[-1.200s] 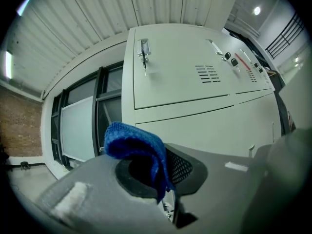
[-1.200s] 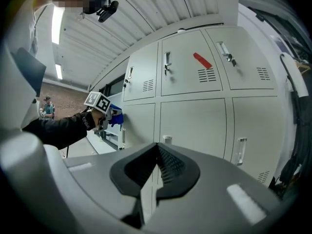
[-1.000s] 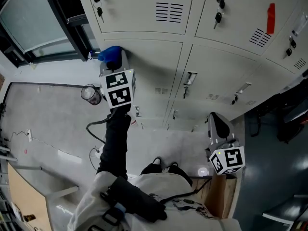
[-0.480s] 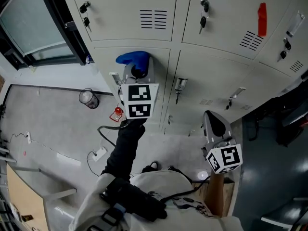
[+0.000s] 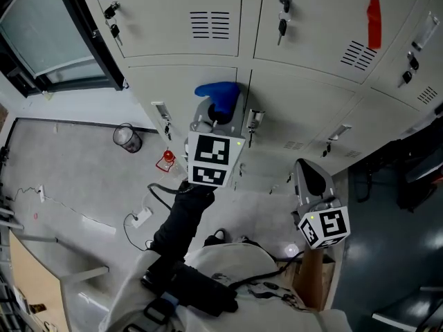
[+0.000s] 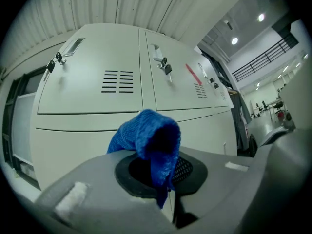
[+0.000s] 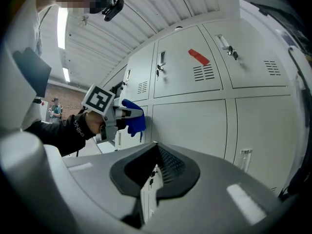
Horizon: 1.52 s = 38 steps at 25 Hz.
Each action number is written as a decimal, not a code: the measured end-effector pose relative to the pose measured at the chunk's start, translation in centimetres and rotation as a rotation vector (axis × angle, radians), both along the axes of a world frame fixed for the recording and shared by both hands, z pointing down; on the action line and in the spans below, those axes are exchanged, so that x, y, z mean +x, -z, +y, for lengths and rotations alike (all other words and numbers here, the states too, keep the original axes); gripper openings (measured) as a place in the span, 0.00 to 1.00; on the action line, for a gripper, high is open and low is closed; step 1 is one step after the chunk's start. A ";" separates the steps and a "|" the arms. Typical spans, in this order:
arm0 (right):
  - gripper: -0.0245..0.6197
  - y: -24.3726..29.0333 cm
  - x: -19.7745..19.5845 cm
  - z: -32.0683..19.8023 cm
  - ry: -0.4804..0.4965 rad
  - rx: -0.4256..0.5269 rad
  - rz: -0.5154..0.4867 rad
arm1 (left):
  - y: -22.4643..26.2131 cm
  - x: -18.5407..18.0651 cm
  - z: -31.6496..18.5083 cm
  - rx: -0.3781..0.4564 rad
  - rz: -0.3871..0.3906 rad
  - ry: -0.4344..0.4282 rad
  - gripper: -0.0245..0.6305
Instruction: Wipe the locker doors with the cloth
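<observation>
My left gripper (image 5: 216, 115) is shut on a blue knitted cloth (image 5: 220, 93). It holds the cloth against the right part of a pale grey lower locker door (image 5: 181, 87), close to the seam with the neighbouring door. In the left gripper view the cloth (image 6: 146, 136) bulges out of the dark pads and hides the jaw tips, with the locker doors (image 6: 87, 82) behind it. My right gripper (image 5: 309, 173) hangs lower right, away from the lockers, shut and empty. In the right gripper view its jaws (image 7: 157, 152) meet, and the left gripper's cloth (image 7: 133, 121) shows at the left.
Keys hang in the upper locks (image 5: 282, 21), and a red tag (image 5: 374, 23) marks an upper door. Small handles (image 5: 255, 122) stick out of the lower doors. A clear jar (image 5: 128, 138), a red object (image 5: 166, 160) and cables (image 5: 142, 216) lie on the floor. A dark window frame (image 5: 86, 43) stands left.
My left gripper has carried the blue cloth rightwards across the lower locker door, from its left edge towards the seam. The right gripper has stayed almost still.
</observation>
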State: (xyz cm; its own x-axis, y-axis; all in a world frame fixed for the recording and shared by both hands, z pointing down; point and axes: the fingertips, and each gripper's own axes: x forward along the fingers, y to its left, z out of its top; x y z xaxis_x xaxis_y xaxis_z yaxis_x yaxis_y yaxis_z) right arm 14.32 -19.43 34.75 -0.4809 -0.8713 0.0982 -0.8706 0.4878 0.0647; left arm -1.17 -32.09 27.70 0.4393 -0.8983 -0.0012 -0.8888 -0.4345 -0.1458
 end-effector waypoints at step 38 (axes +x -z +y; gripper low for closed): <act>0.04 0.4 -0.4 -3.8 -0.052 0.039 0.041 | -9.1 -22.0 -3.5 -0.206 0.010 0.391 0.07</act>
State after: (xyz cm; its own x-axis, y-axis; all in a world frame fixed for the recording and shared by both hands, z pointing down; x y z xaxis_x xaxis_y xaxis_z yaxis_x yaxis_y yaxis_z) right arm 13.93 -23.21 34.32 -0.4312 -0.8985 0.0825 -0.8908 0.4385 0.1190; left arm -23.17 -35.57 36.79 0.0672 -0.9789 0.1928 -0.9931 -0.0842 -0.0815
